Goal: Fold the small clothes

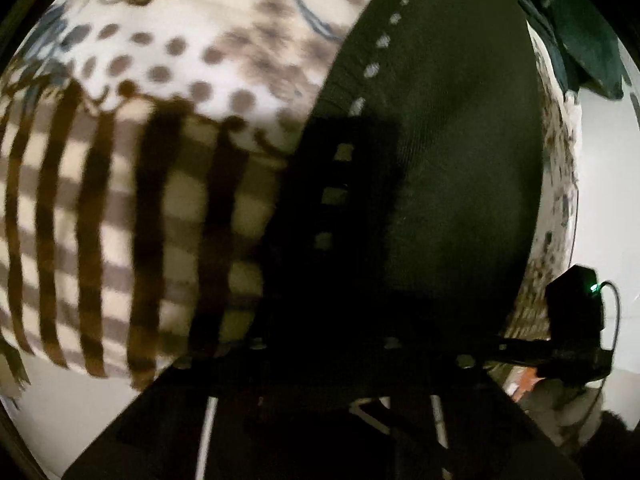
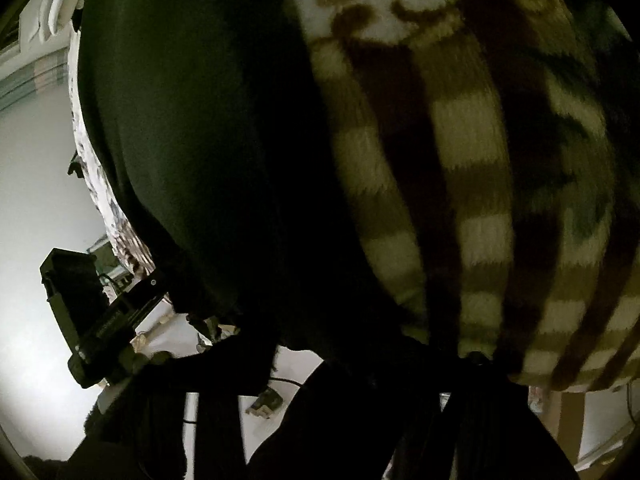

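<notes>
I am in the middle of a fold: both my tongs hang close over the dark garment (image 1: 440, 140), which lies on the patterned blanket (image 1: 160, 180). My left tongs (image 1: 320, 344) and right tongs (image 2: 360, 360) are lost in shadow, so I cannot tell how far they are open or what they hold. I judge the next move needs a sure grip on 1 edge. I see no container.

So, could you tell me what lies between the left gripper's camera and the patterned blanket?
In the left wrist view, the dark garment lies there, spread over the patterned blanket directly ahead of the camera.
</notes>
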{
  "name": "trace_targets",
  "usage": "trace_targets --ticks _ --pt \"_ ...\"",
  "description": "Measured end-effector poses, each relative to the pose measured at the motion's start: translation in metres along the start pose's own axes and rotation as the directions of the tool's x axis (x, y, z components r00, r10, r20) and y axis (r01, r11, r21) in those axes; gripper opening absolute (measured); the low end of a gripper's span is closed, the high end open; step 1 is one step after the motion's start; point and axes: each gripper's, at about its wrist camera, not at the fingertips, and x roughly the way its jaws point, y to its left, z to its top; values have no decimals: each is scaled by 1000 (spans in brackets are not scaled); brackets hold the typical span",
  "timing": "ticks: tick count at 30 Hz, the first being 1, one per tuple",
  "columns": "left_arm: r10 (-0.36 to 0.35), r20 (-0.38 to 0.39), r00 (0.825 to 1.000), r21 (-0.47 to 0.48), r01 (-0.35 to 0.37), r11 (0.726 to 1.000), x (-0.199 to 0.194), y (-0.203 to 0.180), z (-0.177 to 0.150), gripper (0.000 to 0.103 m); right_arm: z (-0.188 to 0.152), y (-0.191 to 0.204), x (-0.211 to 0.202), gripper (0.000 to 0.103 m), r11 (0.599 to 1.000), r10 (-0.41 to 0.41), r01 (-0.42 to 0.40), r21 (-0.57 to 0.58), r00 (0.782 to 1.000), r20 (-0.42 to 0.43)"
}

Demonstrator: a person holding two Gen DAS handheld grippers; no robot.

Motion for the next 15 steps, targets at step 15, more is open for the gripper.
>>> trace_targets --ticks 15 --pt "-242 26 970 -58 243 968 -68 -23 8 8 -10 64 -67 10 990 125 -117 -73 986 111"
